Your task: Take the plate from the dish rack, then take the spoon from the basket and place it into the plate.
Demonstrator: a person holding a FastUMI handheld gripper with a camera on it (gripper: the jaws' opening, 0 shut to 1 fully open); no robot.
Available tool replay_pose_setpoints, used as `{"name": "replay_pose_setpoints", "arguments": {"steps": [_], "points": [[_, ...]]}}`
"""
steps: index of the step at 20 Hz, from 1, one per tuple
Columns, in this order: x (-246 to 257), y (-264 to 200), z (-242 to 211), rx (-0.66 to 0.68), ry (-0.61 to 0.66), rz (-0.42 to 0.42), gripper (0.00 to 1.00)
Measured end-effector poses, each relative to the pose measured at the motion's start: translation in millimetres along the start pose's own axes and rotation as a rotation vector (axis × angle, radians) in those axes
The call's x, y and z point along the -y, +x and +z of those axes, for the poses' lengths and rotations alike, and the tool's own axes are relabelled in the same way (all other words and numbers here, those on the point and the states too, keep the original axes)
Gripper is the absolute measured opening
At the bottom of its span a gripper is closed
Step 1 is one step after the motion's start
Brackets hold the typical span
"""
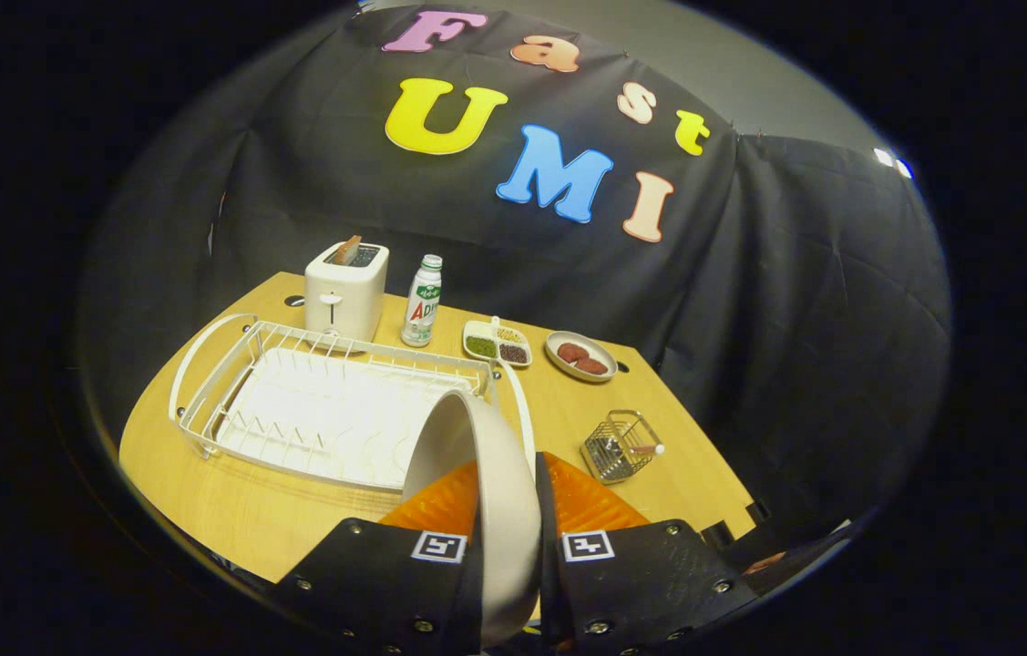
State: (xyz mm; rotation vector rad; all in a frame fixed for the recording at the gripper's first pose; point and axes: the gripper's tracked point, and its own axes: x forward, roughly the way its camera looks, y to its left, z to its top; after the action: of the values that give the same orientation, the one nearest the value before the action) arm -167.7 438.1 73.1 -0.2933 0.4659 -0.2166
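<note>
Wood table [313, 519]: gripper [502, 506] clamped on plate [477, 474] (cream, edge-on, tilted), both fingers pressing.

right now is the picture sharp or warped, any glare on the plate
Gripper view: fisheye bends the table edge and dish rack; the plate, clamped between the tongs, looks slightly soft up close, evenly lit, no glare; dim towards the edges.

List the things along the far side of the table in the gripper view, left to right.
Toaster → bottle → divided dish of seeds → small plate with red pieces. Nearer, the gripper has its jaws shut on the plate, with the dish rack just beyond.
</note>
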Motion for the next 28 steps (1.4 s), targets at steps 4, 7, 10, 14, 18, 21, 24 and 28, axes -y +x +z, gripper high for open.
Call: {"name": "replay_pose_setpoints", "arguments": {"steps": [4,7,10,14,18,21,24,28], "points": [[-11.4,5.9,-31.9,-0.068,0.113,0.089,0.24],[-30.0,12.0,-55.5,-0.117,0.192,0.184,0.24],[-43.8,15.9,-76.0,-0.143,0.223,0.248,0.24],[-61.1,17.5,-80.4,-0.147,0.357,0.346,0.26],[-66.3,24.3,-99.3,-0.186,0.492,0.399,0.27],[-55.8,31.8,-111.9,-0.214,0.511,0.365,0.34],[-49.0,39.4,-105.6,-0.197,0.495,0.358,0.34],[-17.9,45.2,-80.9,-0.147,0.389,0.289,0.34]]}}
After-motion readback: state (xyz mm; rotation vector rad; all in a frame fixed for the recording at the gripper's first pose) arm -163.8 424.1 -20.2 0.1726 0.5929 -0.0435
